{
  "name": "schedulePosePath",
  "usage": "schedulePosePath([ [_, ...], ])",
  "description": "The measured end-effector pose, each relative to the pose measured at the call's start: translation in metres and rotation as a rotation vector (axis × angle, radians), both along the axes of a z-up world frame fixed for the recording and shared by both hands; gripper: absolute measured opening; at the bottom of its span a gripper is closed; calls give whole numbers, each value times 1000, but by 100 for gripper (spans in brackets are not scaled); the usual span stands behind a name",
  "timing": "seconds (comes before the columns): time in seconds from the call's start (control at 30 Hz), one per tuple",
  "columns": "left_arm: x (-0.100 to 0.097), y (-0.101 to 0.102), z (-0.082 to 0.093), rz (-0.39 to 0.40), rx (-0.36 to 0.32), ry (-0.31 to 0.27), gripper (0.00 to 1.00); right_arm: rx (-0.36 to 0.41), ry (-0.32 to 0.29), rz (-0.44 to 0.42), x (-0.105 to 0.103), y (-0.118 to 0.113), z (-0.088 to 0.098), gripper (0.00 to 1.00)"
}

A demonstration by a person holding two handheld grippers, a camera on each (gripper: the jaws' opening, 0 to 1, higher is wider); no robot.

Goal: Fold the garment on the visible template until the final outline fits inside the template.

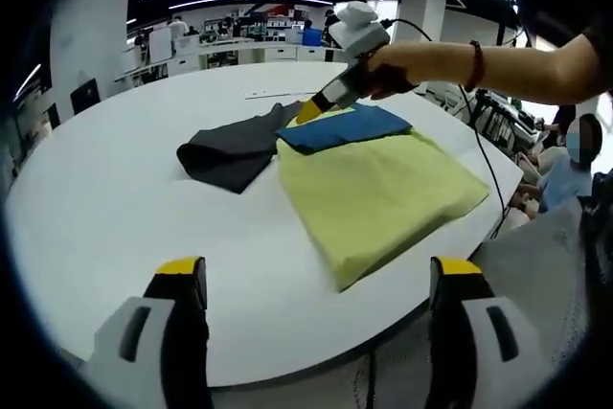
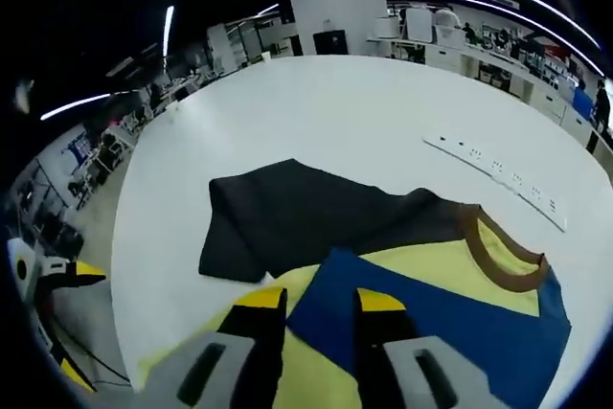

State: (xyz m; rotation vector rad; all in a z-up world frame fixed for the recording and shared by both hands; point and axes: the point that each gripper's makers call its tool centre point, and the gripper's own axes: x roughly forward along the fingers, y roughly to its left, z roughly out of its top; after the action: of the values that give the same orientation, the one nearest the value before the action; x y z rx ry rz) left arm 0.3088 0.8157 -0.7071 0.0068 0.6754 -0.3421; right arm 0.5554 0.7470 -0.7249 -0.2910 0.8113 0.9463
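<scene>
In the left gripper view, the left gripper point(image 1: 319, 284) hangs above the near edge of the white round tabletop point(image 1: 105, 208), its two yellow-tipped jaws spread wide apart with nothing between them. Ahead lies the garment point(image 1: 378, 193), mostly a folded yellow-green slab with a blue part point(image 1: 345, 127) at its far end and a dark grey part point(image 1: 230, 152) spread out to the left of it. The right gripper point(image 1: 308, 110), held by a person's hand point(image 1: 388, 72), reaches in from the right and touches down at the far edge of the garment, where the blue and grey meet. A white strip point(image 1: 273, 95) lies further back on the tabletop

In the right gripper view, the right gripper point(image 2: 321, 300) has its jaws close together, with a narrow gap, over the blue part point(image 2: 450, 328) of the garment; whether they pinch the cloth I cannot tell. The dark grey part point(image 2: 306, 217) lies just beyond, and a brown collar point(image 2: 503, 261) rims the yellow cloth to the right. A white strip point(image 2: 498, 179) rests well apart on the tabletop point(image 2: 287, 112). The left gripper point(image 2: 43, 280) shows at the left edge
</scene>
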Motion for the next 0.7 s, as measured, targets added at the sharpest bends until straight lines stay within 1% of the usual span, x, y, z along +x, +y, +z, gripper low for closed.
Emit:
schedulePosePath([
  [0.07, 0, 0, 0, -3, 4, 1, 95, -6, -15, -3, 2, -6, 1, 40],
  [0.17, 1, 0, 2, -2, 8, -6, 97, -11, -58, -11, 9, -21, 4, 47],
  [0.4, 2, -1, 2, -13, 17, -5, 99, -22, -95, -40, 18, -52, 11, 64],
  [0.57, 4, -2, 3, -20, 19, -10, 99, -11, -97, -56, 19, -69, 16, 65],
  [0.63, 4, -2, 4, -21, 21, -13, 99, -4, -112, -69, 20, -80, 19, 65],
  [0.7, 5, -2, 5, -22, 26, -15, 99, -19, -119, -81, 21, -94, 18, 64],
])
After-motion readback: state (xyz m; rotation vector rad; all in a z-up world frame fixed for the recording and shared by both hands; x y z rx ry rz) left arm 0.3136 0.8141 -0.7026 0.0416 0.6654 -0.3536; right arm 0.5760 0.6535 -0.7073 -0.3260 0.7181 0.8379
